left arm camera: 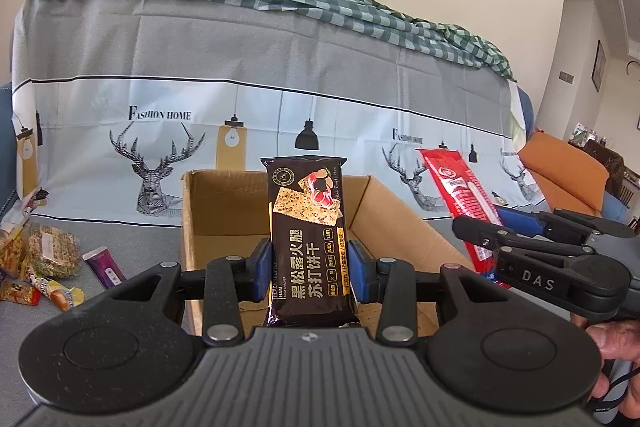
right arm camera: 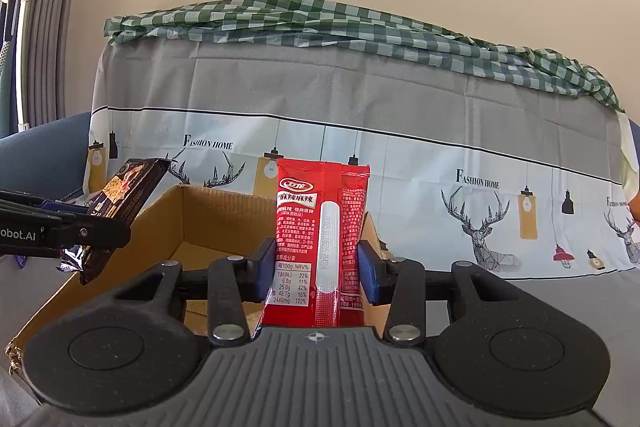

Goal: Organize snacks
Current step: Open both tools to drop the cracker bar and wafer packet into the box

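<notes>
Above the open cardboard box (left arm camera: 200, 211), the left gripper (left arm camera: 310, 267) points slightly downward, its blue pads clamped on an upright dark cracker packet (left arm camera: 306, 223). Beside it the right gripper (right arm camera: 318, 267), held by a hand (left arm camera: 616, 351), pinches a red snack packet (right arm camera: 320, 227) upright. What shows of the box's interior is bare cardboard. Loose snacks (left arm camera: 48, 267) lie left of it.

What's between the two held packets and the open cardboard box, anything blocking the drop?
Nothing visible. The left gripper holds the dark cracker packet over the cardboard box; the right gripper holds the red packet at its right side. The box's top is open.
</notes>
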Tool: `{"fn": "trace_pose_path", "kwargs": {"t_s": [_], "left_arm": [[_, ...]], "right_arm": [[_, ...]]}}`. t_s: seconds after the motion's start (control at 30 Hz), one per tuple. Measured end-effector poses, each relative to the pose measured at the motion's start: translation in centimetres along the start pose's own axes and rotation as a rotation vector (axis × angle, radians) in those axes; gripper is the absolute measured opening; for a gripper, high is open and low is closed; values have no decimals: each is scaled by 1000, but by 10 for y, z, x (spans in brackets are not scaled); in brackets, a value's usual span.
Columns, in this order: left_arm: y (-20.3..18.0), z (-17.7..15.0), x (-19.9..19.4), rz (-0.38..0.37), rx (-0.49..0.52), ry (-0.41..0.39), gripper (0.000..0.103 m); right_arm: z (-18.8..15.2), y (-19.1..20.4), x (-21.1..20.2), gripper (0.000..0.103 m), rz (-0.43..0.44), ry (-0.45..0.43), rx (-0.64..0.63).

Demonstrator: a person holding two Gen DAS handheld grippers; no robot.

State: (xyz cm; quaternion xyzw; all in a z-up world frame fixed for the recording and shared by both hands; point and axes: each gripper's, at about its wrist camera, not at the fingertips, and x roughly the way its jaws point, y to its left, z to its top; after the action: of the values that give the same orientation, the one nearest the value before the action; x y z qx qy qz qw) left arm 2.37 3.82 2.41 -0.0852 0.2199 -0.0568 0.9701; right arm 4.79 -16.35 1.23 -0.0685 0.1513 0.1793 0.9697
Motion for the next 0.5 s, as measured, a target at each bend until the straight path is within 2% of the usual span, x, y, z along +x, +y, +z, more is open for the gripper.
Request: {"fn": "trace_pose_path", "kwargs": {"t_s": [0.07, 0.2, 0.43, 0.5], "left_arm": [[-1, 0, 0, -25, -1, 11, 44], [-7, -1, -1, -26, 30, -2, 47], [-1, 1, -2, -10, 19, -5, 46], [3, 1, -4, 6, 19, -7, 42]], "right_arm": [[0, 0, 0, 46, 5, 7, 2], [1, 1, 0, 58, -6, 3, -8], [1, 1, 2, 58, -9, 12, -1], [2, 3, 3, 58, -10, 13, 4]]}}
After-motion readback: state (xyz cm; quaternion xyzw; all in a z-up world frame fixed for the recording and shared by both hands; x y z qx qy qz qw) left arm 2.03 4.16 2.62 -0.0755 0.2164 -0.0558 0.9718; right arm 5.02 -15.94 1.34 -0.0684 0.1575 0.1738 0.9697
